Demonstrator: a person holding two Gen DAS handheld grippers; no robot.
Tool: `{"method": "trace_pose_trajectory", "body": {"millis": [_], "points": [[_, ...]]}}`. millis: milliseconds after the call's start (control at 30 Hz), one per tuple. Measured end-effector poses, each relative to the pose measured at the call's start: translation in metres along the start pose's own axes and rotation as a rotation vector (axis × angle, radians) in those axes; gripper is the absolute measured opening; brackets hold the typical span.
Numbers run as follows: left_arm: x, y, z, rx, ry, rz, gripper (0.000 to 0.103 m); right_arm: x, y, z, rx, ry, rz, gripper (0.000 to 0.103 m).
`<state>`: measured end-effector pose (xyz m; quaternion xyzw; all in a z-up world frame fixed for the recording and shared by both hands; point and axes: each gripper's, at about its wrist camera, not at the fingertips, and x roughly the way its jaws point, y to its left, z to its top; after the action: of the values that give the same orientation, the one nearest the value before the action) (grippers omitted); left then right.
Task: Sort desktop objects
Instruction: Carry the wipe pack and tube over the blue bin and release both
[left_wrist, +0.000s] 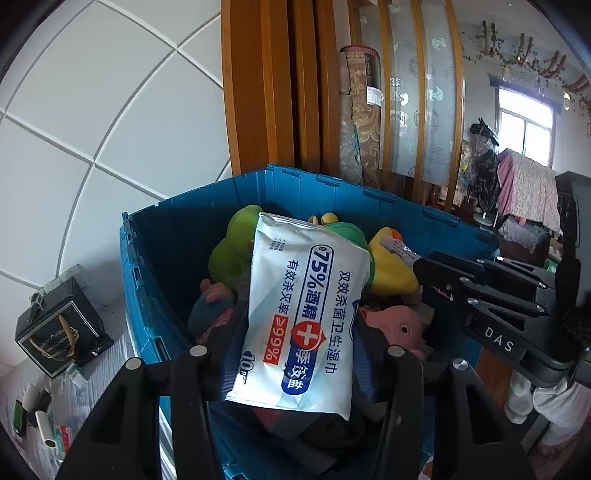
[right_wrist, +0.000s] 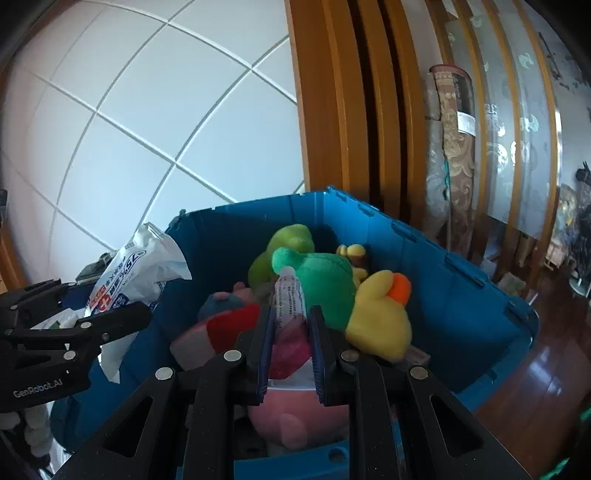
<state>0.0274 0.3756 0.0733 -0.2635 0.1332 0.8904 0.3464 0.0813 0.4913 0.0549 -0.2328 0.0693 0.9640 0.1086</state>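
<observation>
**Both grippers loaded above the blue crate**

The left gripper (left_wrist: 295, 354) pinches a white pack of 75% alcohol wipes (left_wrist: 303, 314) over the blue plastic crate (left_wrist: 177, 229). The right gripper (right_wrist: 290, 328) has its jaws pressed onto a thin white tube (right_wrist: 290, 295), also above the crate. Below lie plush toys: two green (right_wrist: 317, 277), one yellow duck (right_wrist: 380, 314), one pink (left_wrist: 399, 325). A black gift bag (left_wrist: 59, 325) sits far left. Behind stand a white tiled wall (left_wrist: 92, 110) and an orange wooden door frame (right_wrist: 321, 110); a wood floor (right_wrist: 535, 376) shows at right.
</observation>
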Motion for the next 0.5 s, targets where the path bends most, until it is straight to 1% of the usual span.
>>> {"method": "trace_pose_trajectory", "body": {"millis": [67,200,400,467,500], "points": [[0.000,0.001,0.002,-0.002,0.002,0.015,0.051,0.007,-0.007,-0.001,-0.006,0.017,-0.015,0.018],[0.003,0.002,0.003,-0.013,0.031,0.032,0.051,0.021,-0.017,-0.005,-0.011,0.062,-0.040,0.018],[0.005,0.002,0.002,-0.010,0.042,0.048,0.052,0.032,-0.016,-0.011,-0.050,0.113,-0.085,0.018],[0.005,0.005,0.001,-0.017,0.047,0.047,0.054,0.035,-0.017,-0.013,-0.057,0.131,-0.096,0.019],[0.005,0.005,0.001,-0.021,0.045,0.047,0.058,0.036,-0.018,-0.014,-0.059,0.135,-0.101,0.019]]}}
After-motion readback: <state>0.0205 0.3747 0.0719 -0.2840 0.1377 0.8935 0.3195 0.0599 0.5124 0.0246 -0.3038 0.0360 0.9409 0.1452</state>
